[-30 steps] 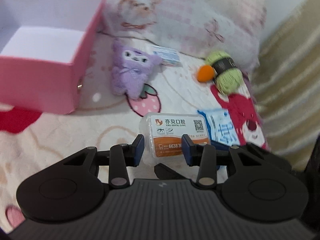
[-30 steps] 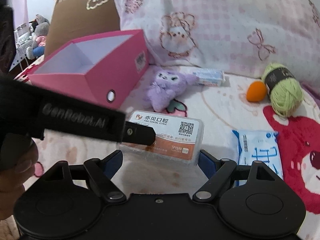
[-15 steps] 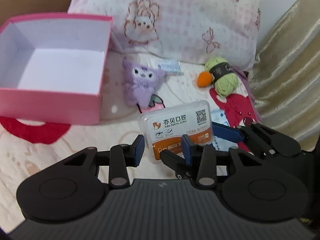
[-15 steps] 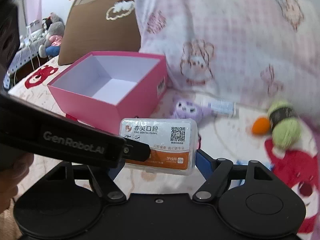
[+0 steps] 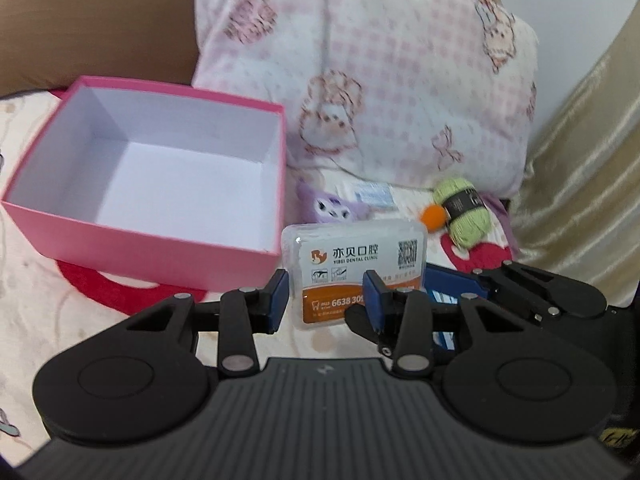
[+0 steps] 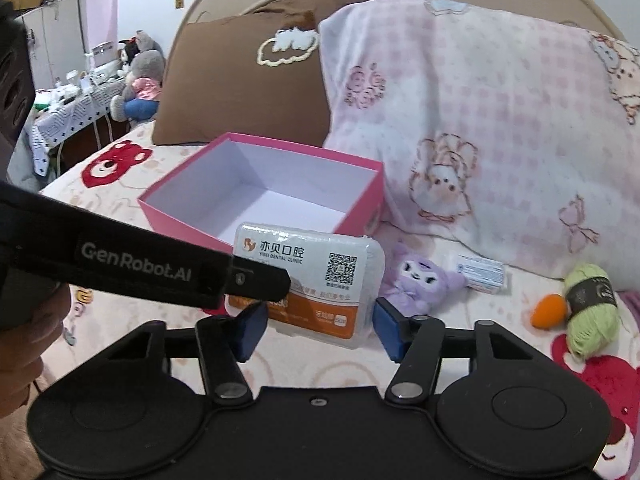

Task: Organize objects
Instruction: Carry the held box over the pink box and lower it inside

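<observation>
Left wrist: left tongs [image 5: 326,302] grip floss box [image 5: 354,272]; right tongs [image 6: 316,330] closing around it.

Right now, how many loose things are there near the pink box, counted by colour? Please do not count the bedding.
Clear plastic floss case with orange label: 1
Purple plush toy: 1
Orange egg-shaped sponge: 1
Green yarn ball: 1
Pale blue-white packet by the pillow: 1
Total: 5
</observation>
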Motion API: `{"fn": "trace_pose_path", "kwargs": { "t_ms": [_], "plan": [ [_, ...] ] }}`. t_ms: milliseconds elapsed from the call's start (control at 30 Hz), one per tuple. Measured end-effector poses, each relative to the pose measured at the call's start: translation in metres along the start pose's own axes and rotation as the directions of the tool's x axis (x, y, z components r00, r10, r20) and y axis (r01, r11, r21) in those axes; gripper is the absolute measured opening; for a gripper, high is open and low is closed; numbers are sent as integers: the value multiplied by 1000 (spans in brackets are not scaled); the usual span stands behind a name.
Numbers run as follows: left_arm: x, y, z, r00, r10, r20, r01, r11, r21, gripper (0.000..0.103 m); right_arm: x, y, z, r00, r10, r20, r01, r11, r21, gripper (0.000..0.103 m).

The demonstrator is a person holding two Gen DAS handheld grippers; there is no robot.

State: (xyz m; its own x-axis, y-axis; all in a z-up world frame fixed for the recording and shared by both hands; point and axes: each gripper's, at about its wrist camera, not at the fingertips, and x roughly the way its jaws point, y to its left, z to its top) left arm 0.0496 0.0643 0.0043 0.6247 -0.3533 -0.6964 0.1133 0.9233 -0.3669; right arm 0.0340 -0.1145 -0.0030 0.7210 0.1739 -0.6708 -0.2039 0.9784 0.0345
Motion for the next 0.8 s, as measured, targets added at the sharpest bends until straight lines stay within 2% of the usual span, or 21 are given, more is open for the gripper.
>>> {"fn": "trace_pose_path", "kwargs": {
  "t_ms": [100,267,467,600,800],
  "plan": [
    [-10,11,6,1000,-2,16,2,1000,-13,39,0,3,10,1000,28,5,-28,1000,-3,56],
    [-20,30,17,999,2,44,-1,999,-37,39,6,14,29,998,56,5,-56,998,-36,54],
    [-31,54,25,991,87,97,-81,995,-65,39,30,33,50,993,115,8,-115,993,-20,54],
    [-31,74,34,990,102,94,-93,991,-98,39,46,43,61,991,135,-1,-135,990,-28,54],
    [-16,91,63,989,136,60,-130,986,-100,38,79,46,92,985,161,-63,-164,986,-37,54]
  ]
}}
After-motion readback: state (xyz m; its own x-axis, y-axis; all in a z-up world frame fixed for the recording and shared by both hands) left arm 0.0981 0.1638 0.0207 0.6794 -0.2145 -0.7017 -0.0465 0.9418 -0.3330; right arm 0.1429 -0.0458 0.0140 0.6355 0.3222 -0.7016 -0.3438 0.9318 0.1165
